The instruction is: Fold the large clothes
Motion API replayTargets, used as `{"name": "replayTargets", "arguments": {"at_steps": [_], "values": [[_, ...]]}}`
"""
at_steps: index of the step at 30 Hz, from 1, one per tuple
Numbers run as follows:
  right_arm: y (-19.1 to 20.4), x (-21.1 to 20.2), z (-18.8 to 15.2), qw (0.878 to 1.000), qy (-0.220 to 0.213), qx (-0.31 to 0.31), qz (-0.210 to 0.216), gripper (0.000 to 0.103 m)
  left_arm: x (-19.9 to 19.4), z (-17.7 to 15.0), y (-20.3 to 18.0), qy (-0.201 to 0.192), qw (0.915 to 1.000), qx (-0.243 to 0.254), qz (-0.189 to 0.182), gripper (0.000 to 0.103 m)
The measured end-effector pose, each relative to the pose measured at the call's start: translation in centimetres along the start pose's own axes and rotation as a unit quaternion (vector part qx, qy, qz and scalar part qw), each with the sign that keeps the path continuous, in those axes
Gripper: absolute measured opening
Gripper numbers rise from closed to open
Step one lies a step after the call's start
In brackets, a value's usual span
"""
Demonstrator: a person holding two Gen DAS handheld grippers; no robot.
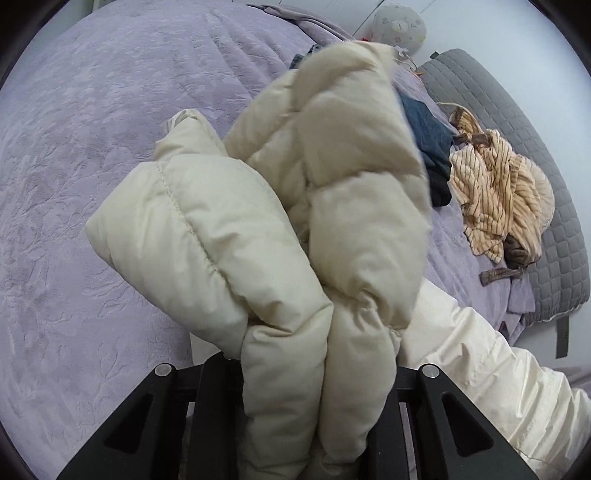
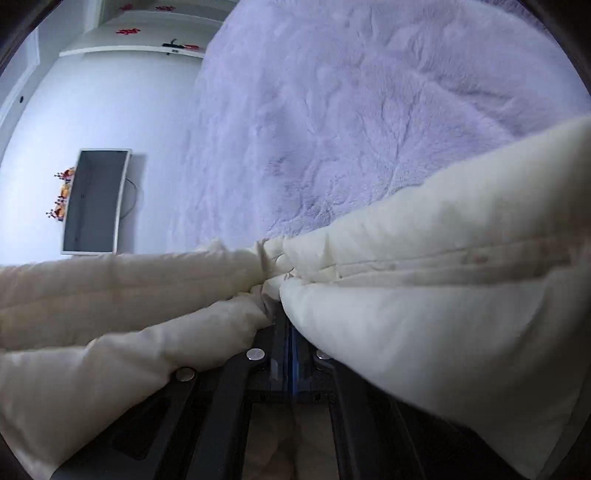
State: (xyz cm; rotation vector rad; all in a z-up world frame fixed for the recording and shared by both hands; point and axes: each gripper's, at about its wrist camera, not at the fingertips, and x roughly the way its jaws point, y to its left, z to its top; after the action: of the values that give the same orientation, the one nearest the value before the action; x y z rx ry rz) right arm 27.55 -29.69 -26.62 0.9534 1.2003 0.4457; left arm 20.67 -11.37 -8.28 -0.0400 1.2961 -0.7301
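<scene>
A cream quilted puffer jacket (image 1: 280,206) is bunched up over the lilac bedspread (image 1: 92,147). In the left wrist view my left gripper (image 1: 317,387) is shut on thick padded folds of it, which hide the fingertips. Part of the jacket trails off to the lower right. In the right wrist view the same jacket (image 2: 424,266) stretches across the frame, and my right gripper (image 2: 282,299) is shut on a pinched seam at its middle. The jacket covers most of both jaws.
A striped tan garment (image 1: 495,188) and a dark blue garment (image 1: 428,144) lie at the bed's right side beside a grey quilted pad (image 1: 517,122). A round pale cushion (image 1: 399,26) sits farther back. The bedspread (image 2: 351,110) fills the right wrist view; a wall-mounted screen (image 2: 94,201) hangs left.
</scene>
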Motion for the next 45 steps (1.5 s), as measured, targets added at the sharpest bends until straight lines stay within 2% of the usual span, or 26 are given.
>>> {"name": "replayTargets", "arguments": {"at_steps": [4, 8, 11, 15, 18, 21, 24, 25, 28, 30, 31, 32, 34, 37, 41, 45], "values": [[-0.2, 2.3, 0.7, 0.999, 0.025, -0.036, -0.015, 0.000, 1.5, 0.4, -0.2, 0.002, 0.9999, -0.014, 0.004, 0.025], [-0.9, 2.1, 0.6, 0.999, 0.035, -0.009, 0.002, 0.000, 1.5, 0.5, -0.6, 0.000, 0.9998, -0.016, 0.009, 0.025], [-0.3, -0.3, 1.1, 0.999, 0.041, -0.005, -0.011, 0.000, 1.2, 0.4, -0.3, 0.001, 0.9998, -0.019, 0.011, 0.025], [1.5, -7.2, -0.1, 0.998, -0.001, -0.035, -0.061, 0.001, 1.1, 0.6, 0.0, 0.004, 0.9995, -0.028, 0.014, 0.025], [1.5, -12.7, -3.2, 0.992, -0.039, -0.035, -0.117, 0.003, 1.2, 0.7, -0.3, 0.008, 0.9995, -0.025, 0.016, 0.025], [-0.3, -17.6, -8.1, 0.984, -0.064, -0.016, -0.165, 0.003, 1.4, 0.9, -0.6, 0.013, 0.9995, -0.020, 0.020, 0.025], [-3.1, -20.9, -13.6, 0.974, -0.083, 0.005, -0.212, 0.003, 1.8, 0.9, -1.0, 0.021, 0.9994, -0.009, 0.026, 0.025], [-3.7, -21.3, -15.3, 0.973, -0.086, 0.016, -0.214, 0.003, 1.9, 0.9, -1.2, 0.024, 0.9993, -0.004, 0.028, 0.025], [-7.2, -20.6, -17.5, 0.976, -0.088, 0.045, -0.192, 0.003, 2.1, 1.0, -2.5, 0.032, 0.9987, 0.015, 0.036, 0.025], [-9.2, -20.0, -17.8, 0.979, -0.089, 0.061, -0.170, 0.003, 2.1, 0.9, -3.8, 0.035, 0.9982, 0.032, 0.037, 0.031], [-10.0, -19.7, -17.7, 0.981, -0.091, 0.065, -0.160, 0.002, 2.0, 0.9, -4.5, 0.035, 0.9982, 0.038, 0.029, 0.041], [-10.7, -19.3, -17.4, 0.982, -0.093, 0.069, -0.153, 0.001, 2.0, 0.8, -5.2, 0.035, 0.9983, 0.044, 0.015, 0.055], [-11.9, -19.2, -17.3, 0.984, -0.096, 0.079, -0.129, 0.001, 2.0, 0.7, -7.0, 0.032, 0.9977, 0.060, -0.005, 0.063], [-13.3, -19.3, -17.2, 0.986, -0.098, 0.084, -0.105, 0.001, 2.8, 0.9, -8.8, 0.039, 0.9955, 0.076, -0.040, 0.063], [-15.2, -20.4, -17.6, 0.988, -0.097, 0.093, -0.078, 0.000, 4.5, 0.9, -10.2, 0.047, 0.9901, 0.082, -0.104, 0.063], [-17.0, -21.5, -17.1, 0.987, -0.090, 0.124, -0.037, 0.000, 6.6, 0.8, -9.9, 0.063, 0.9869, 0.066, -0.133, 0.063]]}}
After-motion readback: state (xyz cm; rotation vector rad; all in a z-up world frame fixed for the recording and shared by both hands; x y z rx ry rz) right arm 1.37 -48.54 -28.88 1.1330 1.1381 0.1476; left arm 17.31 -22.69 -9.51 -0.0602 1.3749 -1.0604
